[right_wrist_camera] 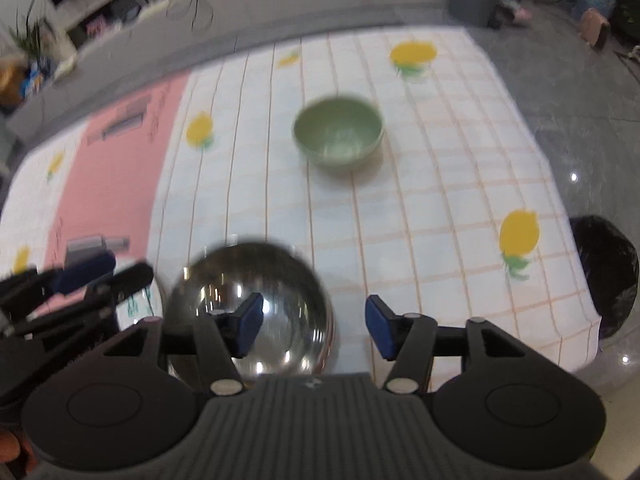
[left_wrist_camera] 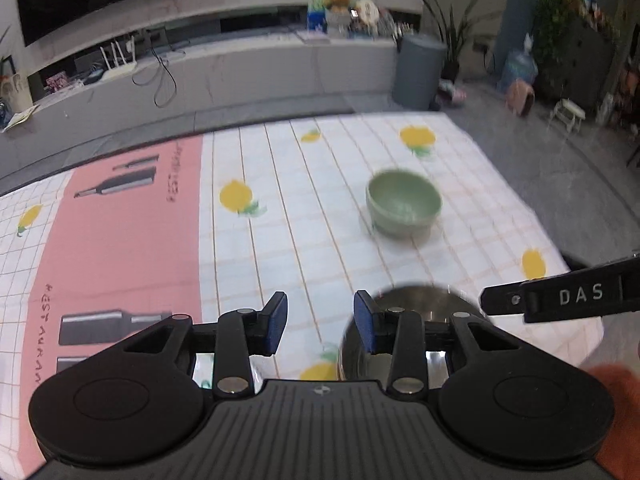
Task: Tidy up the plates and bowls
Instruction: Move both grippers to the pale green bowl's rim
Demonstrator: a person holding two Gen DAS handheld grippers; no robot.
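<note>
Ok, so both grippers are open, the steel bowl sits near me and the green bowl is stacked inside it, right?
Not quite. The green bowl is not stacked inside the steel bowl; it stands on its own farther back on the tablecloth, apart from it, as the right wrist view shows. The rest holds: the left gripper and the right gripper are both open, and the steel bowl is near you.

Open stretch of checked, lemon-print tablecloth (right_wrist_camera: 440,184) lies between the shiny steel bowl (right_wrist_camera: 248,304) at the near edge and the pale green ceramic bowl (right_wrist_camera: 338,136) farther in; the two stand well apart, passable between. Right gripper (right_wrist_camera: 314,330), jaws apart, hangs over the steel bowl's right rim. Left gripper (left_wrist_camera: 320,326), jaws apart, crowds that bowl's left side. Pink printed panel (left_wrist_camera: 120,248) to the left carries no objects. Black bin bag (right_wrist_camera: 608,272) sits off the table's right edge.
</note>
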